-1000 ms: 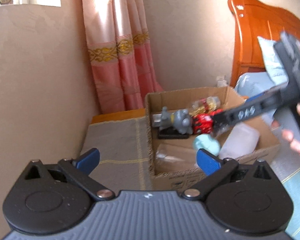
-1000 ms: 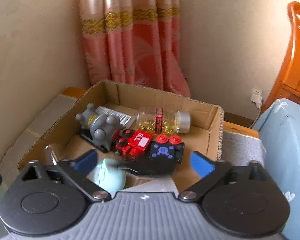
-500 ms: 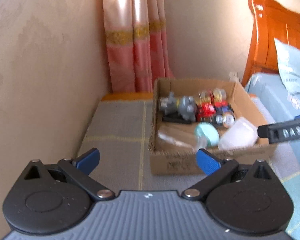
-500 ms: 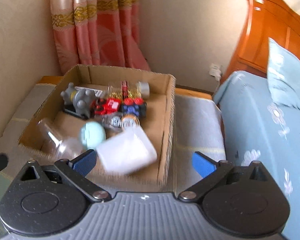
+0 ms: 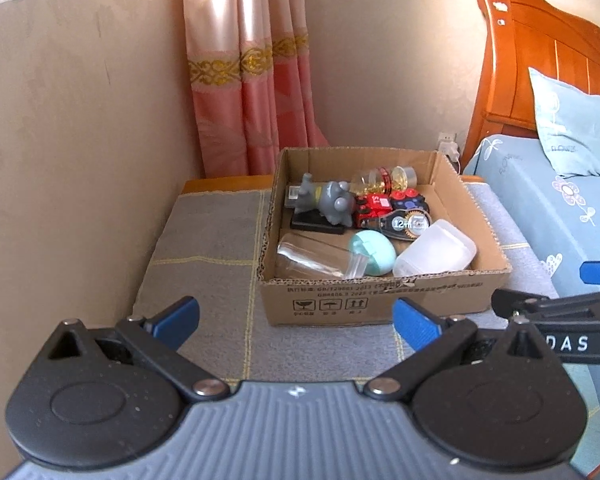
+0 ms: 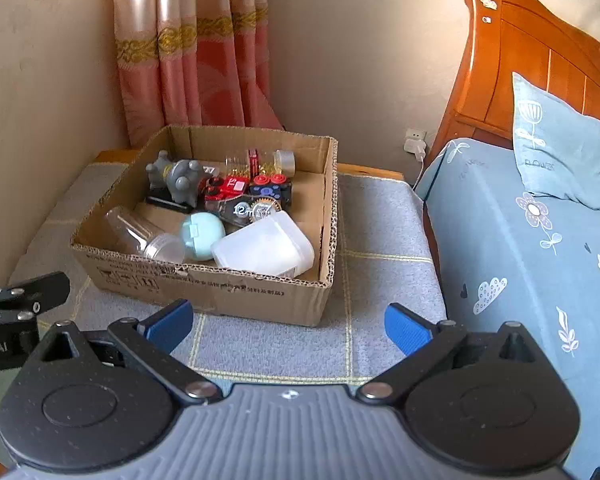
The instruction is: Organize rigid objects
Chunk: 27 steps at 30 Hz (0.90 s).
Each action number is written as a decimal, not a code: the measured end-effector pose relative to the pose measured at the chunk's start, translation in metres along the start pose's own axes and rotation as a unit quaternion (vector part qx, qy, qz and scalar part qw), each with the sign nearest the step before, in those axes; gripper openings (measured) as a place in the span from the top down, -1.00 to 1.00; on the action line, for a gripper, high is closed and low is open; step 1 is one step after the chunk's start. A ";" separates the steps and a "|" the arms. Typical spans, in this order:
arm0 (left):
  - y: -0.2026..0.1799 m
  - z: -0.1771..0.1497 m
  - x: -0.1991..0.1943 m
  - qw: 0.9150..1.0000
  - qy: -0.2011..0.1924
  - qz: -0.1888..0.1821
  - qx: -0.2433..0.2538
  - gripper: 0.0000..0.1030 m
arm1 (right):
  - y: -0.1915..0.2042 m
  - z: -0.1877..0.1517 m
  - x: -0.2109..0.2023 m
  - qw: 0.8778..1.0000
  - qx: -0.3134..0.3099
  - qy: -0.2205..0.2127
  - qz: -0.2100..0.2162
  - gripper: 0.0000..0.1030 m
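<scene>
- Bed (image 6: 520, 240) with blue floral cover bounds the right side; the wall and a pink curtain (image 5: 252, 80) close the left and back.
- Grey mat (image 5: 208, 240) lies bare left of and in front of the box, leaving open room to approach.
- Cardboard box (image 5: 380, 300) holds every loose item in view, so sorting looks near done.
- White container (image 6: 264, 248), clear jar (image 6: 140, 236), grey figurine (image 5: 328, 204) and teal egg-shaped case (image 5: 372, 252) crowd its near and left parts.
- Left gripper (image 5: 296, 320) and right gripper (image 6: 288, 324) hang spread and empty, short of the box.
</scene>
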<state>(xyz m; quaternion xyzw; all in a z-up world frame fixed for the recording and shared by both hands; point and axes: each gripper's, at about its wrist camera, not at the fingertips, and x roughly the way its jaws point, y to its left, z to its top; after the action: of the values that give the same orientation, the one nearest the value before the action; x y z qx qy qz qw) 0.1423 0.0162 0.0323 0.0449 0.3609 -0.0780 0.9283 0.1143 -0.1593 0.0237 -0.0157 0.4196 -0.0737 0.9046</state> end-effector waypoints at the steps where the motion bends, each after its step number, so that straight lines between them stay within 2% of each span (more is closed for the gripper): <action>1: -0.001 0.000 -0.001 1.000 -0.001 0.002 0.001 -0.99 | -0.001 0.000 -0.001 1.000 0.003 -0.002 0.001 -1.00; 10: -0.005 0.001 -0.003 1.000 -0.004 0.015 0.006 -0.98 | 0.000 -0.001 0.000 1.000 0.009 0.001 0.005 -1.00; 27: -0.005 0.001 -0.002 1.000 -0.007 0.018 0.009 -0.98 | 0.001 -0.002 0.000 1.000 0.009 -0.002 0.005 -1.00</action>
<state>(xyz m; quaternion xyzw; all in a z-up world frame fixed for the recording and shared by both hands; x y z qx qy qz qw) 0.1403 0.0119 0.0345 0.0588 0.3525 -0.0650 0.9317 0.1132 -0.1583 0.0224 -0.0053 0.4169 -0.0728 0.9060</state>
